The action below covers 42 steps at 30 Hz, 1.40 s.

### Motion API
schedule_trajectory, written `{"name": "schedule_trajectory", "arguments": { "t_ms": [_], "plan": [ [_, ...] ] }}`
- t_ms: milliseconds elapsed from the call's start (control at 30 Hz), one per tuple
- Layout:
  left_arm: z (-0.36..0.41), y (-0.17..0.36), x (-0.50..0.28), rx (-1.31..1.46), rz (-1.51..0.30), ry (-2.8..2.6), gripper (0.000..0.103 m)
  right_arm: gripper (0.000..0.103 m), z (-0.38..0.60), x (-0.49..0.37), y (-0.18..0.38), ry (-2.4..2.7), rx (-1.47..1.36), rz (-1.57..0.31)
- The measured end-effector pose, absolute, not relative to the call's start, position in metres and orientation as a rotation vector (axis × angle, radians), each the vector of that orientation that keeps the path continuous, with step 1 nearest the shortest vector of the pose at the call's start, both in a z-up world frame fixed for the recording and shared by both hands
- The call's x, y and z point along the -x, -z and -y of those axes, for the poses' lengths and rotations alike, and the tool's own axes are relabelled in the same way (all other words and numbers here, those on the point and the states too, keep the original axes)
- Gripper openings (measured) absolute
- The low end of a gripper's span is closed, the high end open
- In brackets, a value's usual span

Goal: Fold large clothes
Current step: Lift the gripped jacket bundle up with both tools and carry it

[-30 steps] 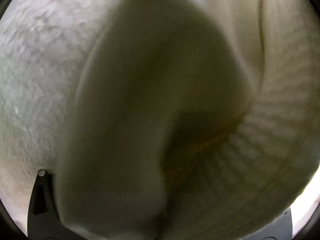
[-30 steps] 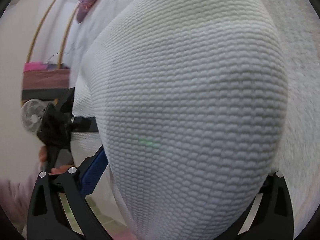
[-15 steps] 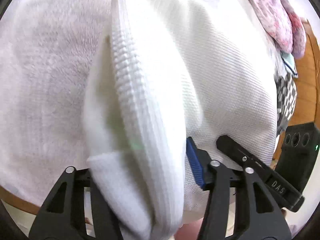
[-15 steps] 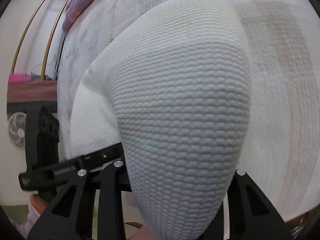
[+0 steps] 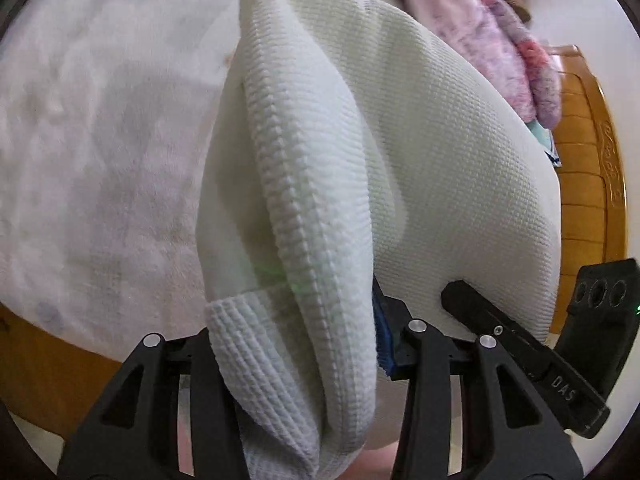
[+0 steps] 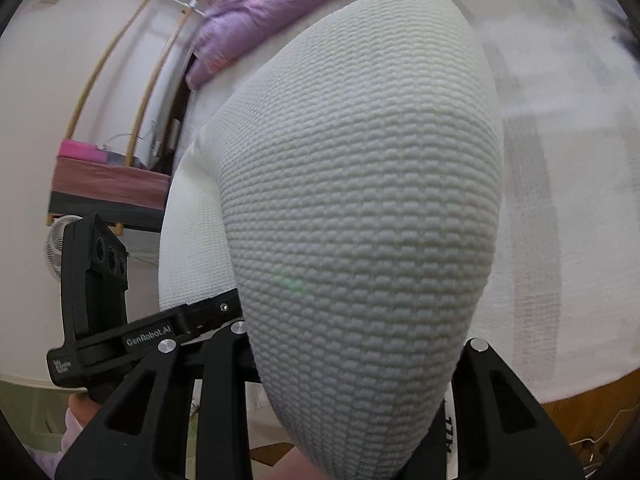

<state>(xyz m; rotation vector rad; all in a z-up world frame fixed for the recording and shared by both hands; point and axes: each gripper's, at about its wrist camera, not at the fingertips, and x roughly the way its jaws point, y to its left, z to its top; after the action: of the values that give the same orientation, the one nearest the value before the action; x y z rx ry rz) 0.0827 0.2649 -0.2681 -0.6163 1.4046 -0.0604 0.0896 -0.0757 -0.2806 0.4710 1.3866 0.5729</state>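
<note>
Change: your view is sharp now, no blur as a second ago.
Garment [image 5: 340, 184]: hangs from both tongs over the bed [image 5: 100, 140].
Left tongs [image 5: 296, 364]: clamped on its ribbed hem.
Right tongs [image 6: 352, 364]: clamped on its fold.

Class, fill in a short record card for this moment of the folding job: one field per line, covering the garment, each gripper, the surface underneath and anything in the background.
Garment: white waffle-knit garment, bunched and held up over the bed
Left gripper: shut on the ribbed hem
Right gripper: shut on the garment, cloth bulging over its fingers
Spacing: the two grippers sit close side by side
Surface: pale fleecy bed cover
Background: purple quilt; wooden bed frame
</note>
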Motion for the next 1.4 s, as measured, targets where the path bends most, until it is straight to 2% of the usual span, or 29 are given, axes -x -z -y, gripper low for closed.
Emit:
{"name": "schedule_trajectory", "arguments": {
  "t_ms": [200,400,633,867,1167,1400],
  "plan": [
    [-0.206,0.186,-0.036,0.525,-1.28,0.076,0.044,0.031,0.114,-0.086,0.208,-0.599,-0.5,-1.283],
    [-0.163,0.144,-0.013,0.48,-1.153,0.05,0.044,0.031,0.158,-0.087,0.167,-0.676,-0.486,-1.201],
    [-0.119,0.135,-0.007,0.495,-1.157,0.101,0.044,0.032,0.187,-0.083,0.152,-0.622,-0.45,-1.192],
    [-0.086,0.146,-0.019,0.429,-1.236,0.235,0.044,0.032,0.23,-0.056,0.154,-0.471,-0.586,-1.201],
    [0.014,0.15,-0.036,0.249,-1.268,0.366,0.044,0.033,0.305,-0.049,0.165,-0.319,-0.734,-1.195],
    [0.125,0.15,-0.081,0.224,-1.262,0.358,0.044,0.034,0.402,-0.082,0.181,-0.336,-0.773,-1.2]
  ]
}}
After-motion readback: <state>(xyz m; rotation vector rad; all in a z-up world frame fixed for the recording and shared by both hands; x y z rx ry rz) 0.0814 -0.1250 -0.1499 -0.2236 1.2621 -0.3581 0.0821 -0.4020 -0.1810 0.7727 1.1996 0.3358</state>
